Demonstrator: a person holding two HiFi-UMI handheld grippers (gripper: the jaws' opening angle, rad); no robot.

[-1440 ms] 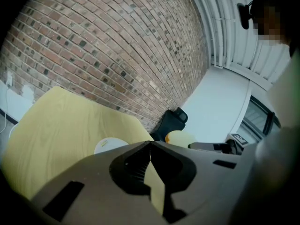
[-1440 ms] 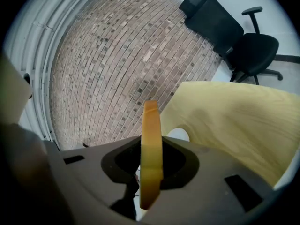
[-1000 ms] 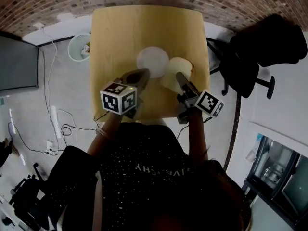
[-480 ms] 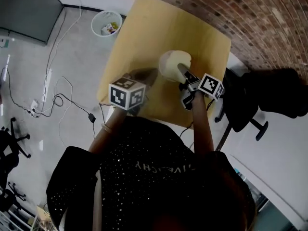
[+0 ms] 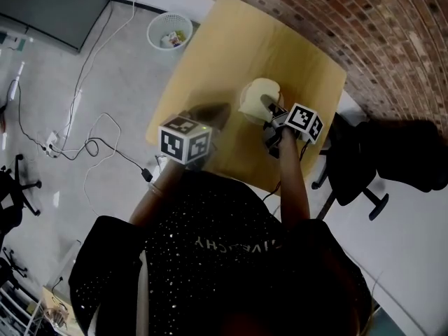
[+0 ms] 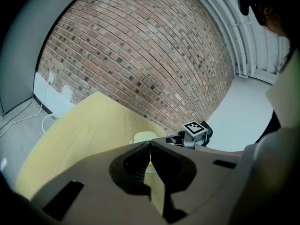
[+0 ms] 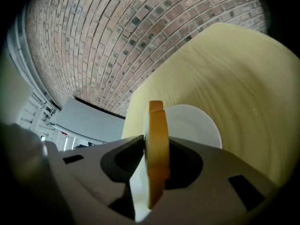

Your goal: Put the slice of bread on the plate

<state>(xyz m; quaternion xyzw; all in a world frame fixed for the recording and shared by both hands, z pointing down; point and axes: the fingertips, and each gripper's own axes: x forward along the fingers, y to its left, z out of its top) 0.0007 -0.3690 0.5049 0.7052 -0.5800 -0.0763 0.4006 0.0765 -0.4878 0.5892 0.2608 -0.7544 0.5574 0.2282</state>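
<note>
Bread slice point(image 7: 156, 121) edge-on in right gripper point(image 7: 156, 139), plate point(image 7: 197, 121) beyond

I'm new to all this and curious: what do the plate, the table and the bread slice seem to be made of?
Plate: smooth, plain white, so ceramic or plastic. Table: pale yellow with faint grain lines, likely wood or laminate. Bread slice: smooth orange-brown crust edge; real bread or a replica, I cannot tell.

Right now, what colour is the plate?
White; the right gripper view shows the plate best.
</note>
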